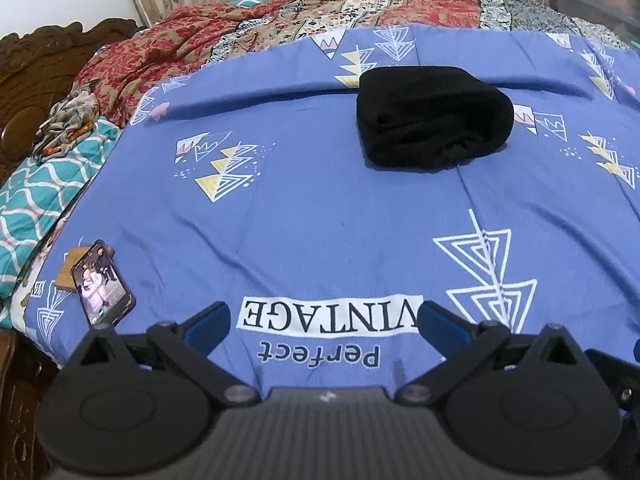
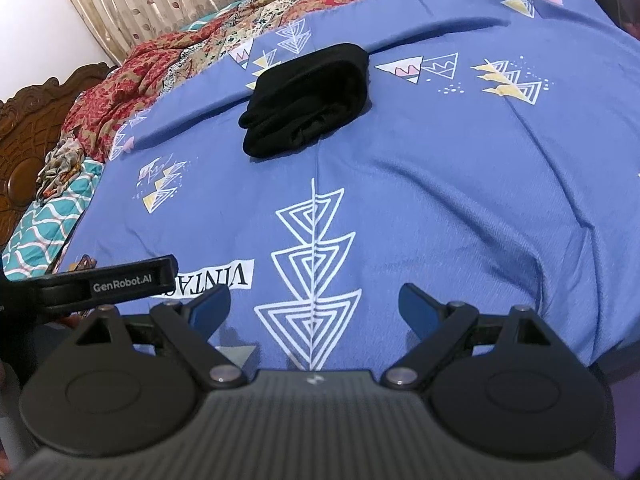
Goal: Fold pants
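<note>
The black pants (image 1: 434, 118) lie folded into a compact bundle on the blue printed bedsheet (image 1: 320, 208), toward the far side of the bed. They also show in the right wrist view (image 2: 306, 106). My left gripper (image 1: 325, 316) is open and empty, held back near the bed's near edge over the "Perfect VINTAGE" print, well short of the pants. My right gripper (image 2: 314, 306) is open and empty, also near the front edge. The left gripper's finger marked GenRobot.AI (image 2: 120, 278) shows at the left of the right wrist view.
A phone (image 1: 103, 282) with a lit screen lies at the sheet's left front corner on a brown card. Crumpled red patterned blankets (image 1: 160, 52) and a teal quilt (image 1: 44, 196) lie left and behind. A carved wooden headboard (image 1: 36, 68) stands left; curtains hang behind.
</note>
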Demonstrator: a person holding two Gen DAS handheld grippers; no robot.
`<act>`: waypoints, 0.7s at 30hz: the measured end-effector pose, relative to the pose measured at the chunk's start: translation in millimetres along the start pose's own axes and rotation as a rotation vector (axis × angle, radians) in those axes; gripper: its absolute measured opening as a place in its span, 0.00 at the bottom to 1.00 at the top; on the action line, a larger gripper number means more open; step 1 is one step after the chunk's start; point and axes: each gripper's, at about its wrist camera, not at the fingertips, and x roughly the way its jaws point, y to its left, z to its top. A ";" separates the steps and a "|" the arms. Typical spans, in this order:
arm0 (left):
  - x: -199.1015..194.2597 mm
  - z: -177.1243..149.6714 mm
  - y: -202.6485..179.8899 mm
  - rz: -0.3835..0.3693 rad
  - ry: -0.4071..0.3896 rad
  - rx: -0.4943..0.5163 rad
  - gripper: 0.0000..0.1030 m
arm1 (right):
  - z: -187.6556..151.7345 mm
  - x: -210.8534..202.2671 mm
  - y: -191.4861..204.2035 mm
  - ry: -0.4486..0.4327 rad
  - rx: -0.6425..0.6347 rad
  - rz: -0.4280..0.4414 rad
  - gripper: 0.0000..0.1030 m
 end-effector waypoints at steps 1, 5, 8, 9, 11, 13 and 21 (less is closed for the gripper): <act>0.3 -0.2 -0.4 0.001 0.001 0.002 1.00 | -0.2 0.3 0.5 0.000 0.000 0.000 0.90; 0.7 -0.7 -2.4 -0.001 0.006 0.012 1.00 | -0.4 1.4 0.7 0.008 -0.001 -0.001 0.90; 0.6 -1.3 -4.4 -0.002 0.007 0.019 1.00 | -0.4 1.5 0.6 0.010 -0.002 -0.003 0.90; 0.5 -1.2 -4.6 -0.003 0.008 0.020 1.00 | -0.2 1.6 0.6 0.010 -0.003 -0.003 0.90; 0.1 -0.8 -5.3 -0.003 0.006 0.021 1.00 | 0.4 1.8 1.1 0.011 -0.005 -0.005 0.90; -0.4 -0.5 -6.0 -0.004 0.005 0.023 1.00 | 0.5 1.5 1.6 0.011 -0.008 -0.006 0.90; -1.7 0.2 -6.9 -0.003 0.000 0.030 1.00 | 0.2 1.6 4.5 0.010 -0.010 -0.011 0.90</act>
